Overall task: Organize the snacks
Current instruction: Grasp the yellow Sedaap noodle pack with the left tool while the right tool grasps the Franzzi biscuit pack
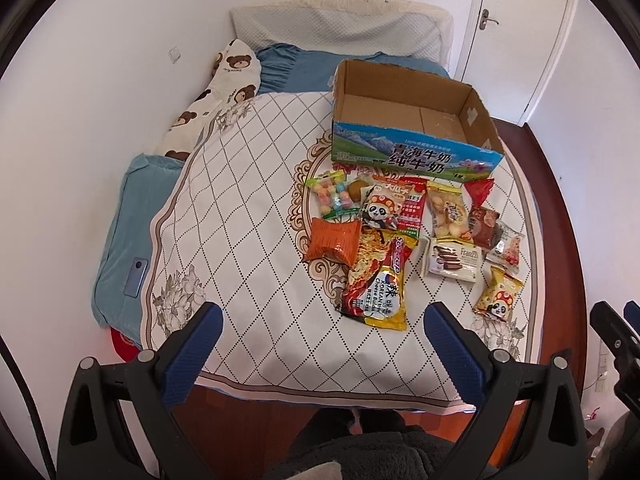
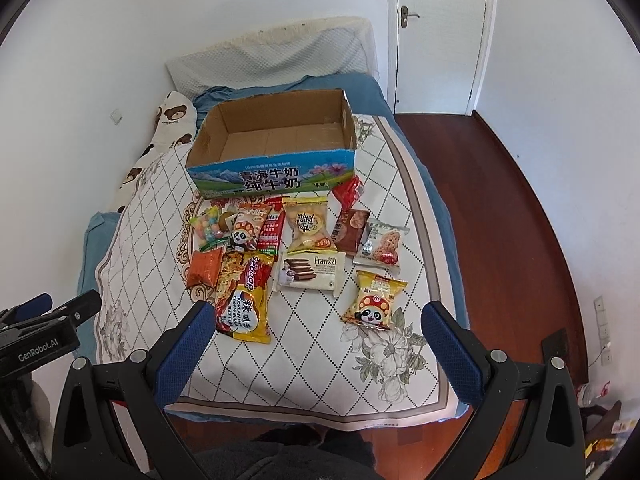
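Note:
Several snack packets lie on the bed in front of an empty cardboard milk box (image 1: 416, 156) (image 2: 272, 176). Nearest are a yellow-red Korean noodle pack (image 1: 380, 284) (image 2: 244, 300), a white Franzzi wafer pack (image 1: 454, 260) (image 2: 312, 272) and a yellow panda snack bag (image 1: 498, 294) (image 2: 374, 300). An orange packet (image 1: 332, 242) (image 2: 206, 268) and a candy bag (image 1: 332, 194) (image 2: 210, 228) lie at the left. My left gripper (image 1: 322, 320) and my right gripper (image 2: 318, 320) are both open and empty, held above the bed's near end, short of the snacks.
The white quilted cover (image 1: 248, 216) spreads over the bed, with a blue pillow (image 1: 124, 248) and a bear-print pillow (image 1: 212, 96) at the left by the wall. Red wood floor (image 2: 500, 208) and a white door (image 2: 440, 32) lie at the right.

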Demonstrator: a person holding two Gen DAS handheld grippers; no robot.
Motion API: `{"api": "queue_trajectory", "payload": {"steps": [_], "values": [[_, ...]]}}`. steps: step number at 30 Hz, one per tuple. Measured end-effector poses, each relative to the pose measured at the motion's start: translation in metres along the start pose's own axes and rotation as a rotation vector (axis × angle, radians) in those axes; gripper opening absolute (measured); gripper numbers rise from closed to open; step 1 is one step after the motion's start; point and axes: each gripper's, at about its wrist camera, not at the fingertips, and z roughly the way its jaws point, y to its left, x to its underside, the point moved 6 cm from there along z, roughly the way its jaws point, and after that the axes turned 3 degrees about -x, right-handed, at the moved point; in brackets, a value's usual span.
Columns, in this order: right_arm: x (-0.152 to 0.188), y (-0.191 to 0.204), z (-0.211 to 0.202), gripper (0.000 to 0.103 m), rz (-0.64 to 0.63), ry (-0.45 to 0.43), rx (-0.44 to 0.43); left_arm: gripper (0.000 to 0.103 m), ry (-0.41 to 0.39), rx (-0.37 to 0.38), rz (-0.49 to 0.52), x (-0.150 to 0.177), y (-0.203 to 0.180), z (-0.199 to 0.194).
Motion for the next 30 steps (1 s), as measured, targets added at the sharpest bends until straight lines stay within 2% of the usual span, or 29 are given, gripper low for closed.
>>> {"api": "queue_trajectory", "payload": {"steps": [5,9,11,14,18,22,27,28,30], "values": [[0.002,-0.015,0.063,0.103,0.059,0.094,-0.012,0.103,0.125,0.012,0.056,-0.003,-0.007,0.074],[-0.003,-0.017,0.118,0.103,0.005,0.152,0.007,0.103,0.204,-0.013,0.161,-0.003,-0.024,0.134],[-0.006,-0.014,0.147,0.103,-0.043,0.197,-0.012,0.103,0.232,-0.027,0.213,-0.005,-0.034,0.158],[-0.010,-0.005,0.191,0.103,-0.163,0.281,-0.014,0.103,0.284,-0.027,0.258,-0.007,-0.048,0.195],[-0.015,0.009,0.245,0.103,-0.384,0.360,0.015,0.103,0.316,-0.024,0.255,-0.009,-0.058,0.224],[-0.006,0.025,0.290,0.103,-0.632,0.460,0.010,0.103,0.363,-0.009,0.239,-0.007,-0.064,0.246],[0.009,0.040,0.332,0.102,-0.828,0.543,0.010,0.103,0.389,-0.023,0.234,-0.003,-0.061,0.264],[0.012,0.043,0.339,0.102,-0.866,0.556,0.008,0.103,0.395,-0.027,0.231,-0.002,-0.059,0.268],[0.021,0.049,0.352,0.095,-0.926,0.589,-0.002,0.103,0.409,-0.027,0.224,0.000,-0.056,0.274]]}}
